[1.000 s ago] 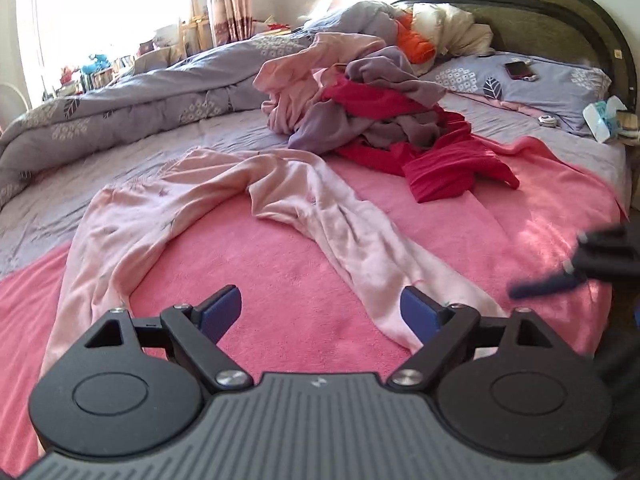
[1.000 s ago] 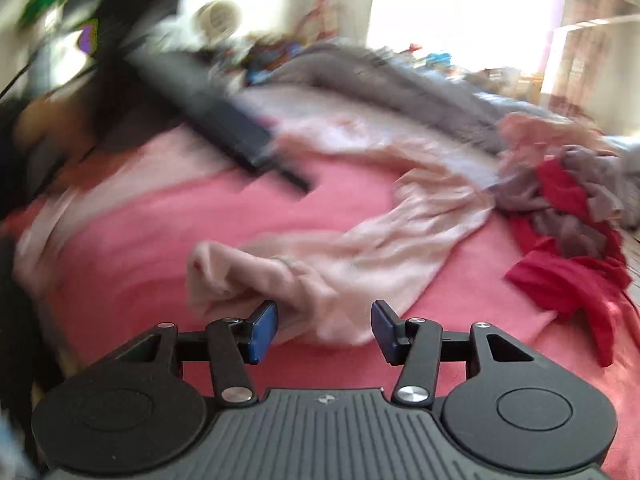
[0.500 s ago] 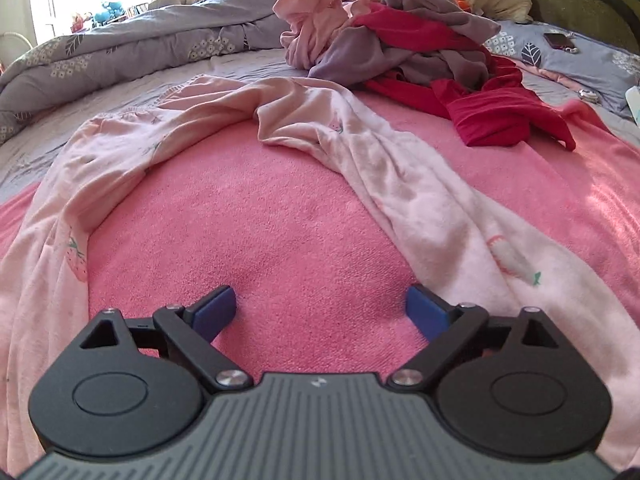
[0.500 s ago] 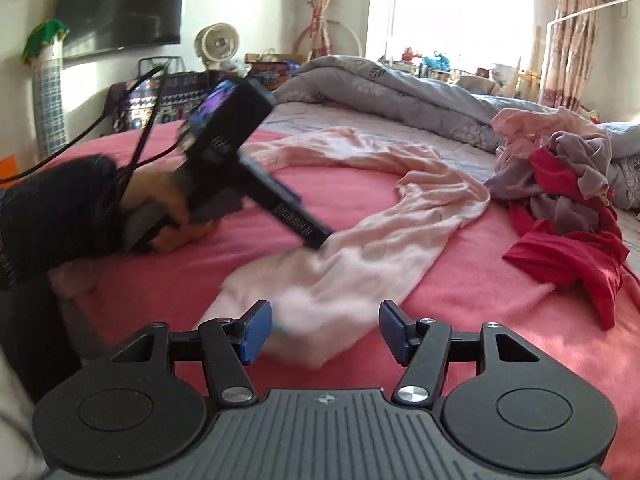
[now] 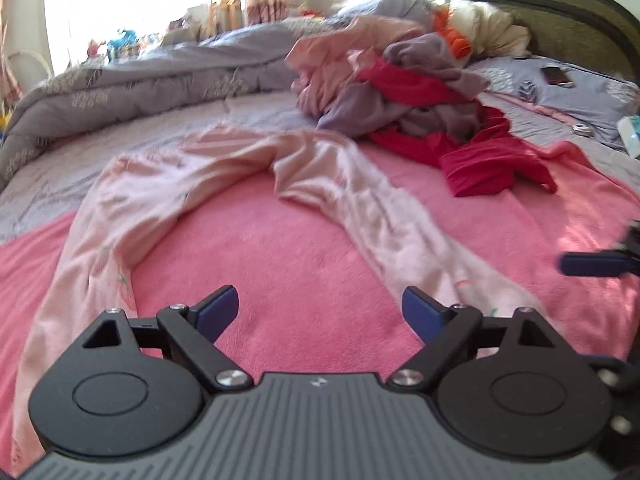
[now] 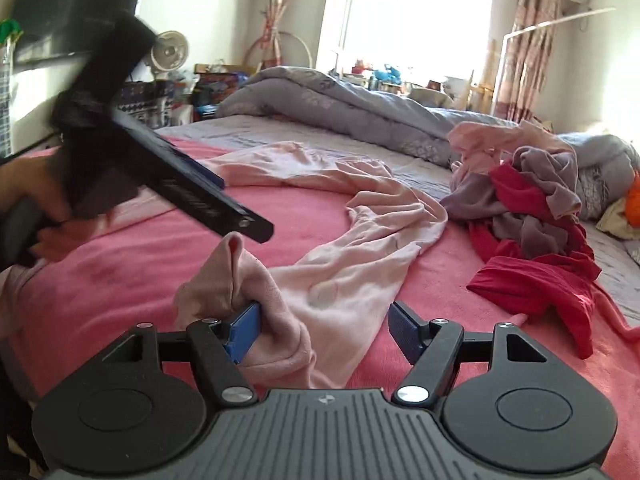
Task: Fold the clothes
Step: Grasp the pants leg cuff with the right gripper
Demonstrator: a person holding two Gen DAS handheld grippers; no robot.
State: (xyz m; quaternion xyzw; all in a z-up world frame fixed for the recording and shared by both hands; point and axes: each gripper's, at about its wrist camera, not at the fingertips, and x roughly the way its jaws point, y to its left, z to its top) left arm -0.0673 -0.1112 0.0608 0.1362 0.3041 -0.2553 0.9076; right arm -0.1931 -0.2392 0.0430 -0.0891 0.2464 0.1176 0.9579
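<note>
Pale pink trousers (image 5: 224,168) lie spread on a pink blanket (image 5: 304,264), legs splayed toward me. My left gripper (image 5: 320,310) is open and empty, hovering over the blanket between the two legs. My right gripper (image 6: 324,326) is open; the bunched hem of one trouser leg (image 6: 256,280) lies between its fingers, draped over the left fingertip (image 6: 244,330). The left gripper also shows in the right wrist view (image 6: 192,192), held above the blanket. A right gripper finger shows in the left wrist view (image 5: 592,263).
A heap of pink, mauve and red clothes (image 5: 408,92) lies behind the trousers. A grey duvet (image 5: 132,88) runs along the far side. Pillow with a phone (image 5: 556,75) sits by the headboard. A fan (image 6: 170,54) and cluttered furniture stand beyond the bed.
The left gripper has pulled back and lifted after dipping close to the blanket. The right gripper has moved onto the trouser hem, which now bunches up over its left finger.
</note>
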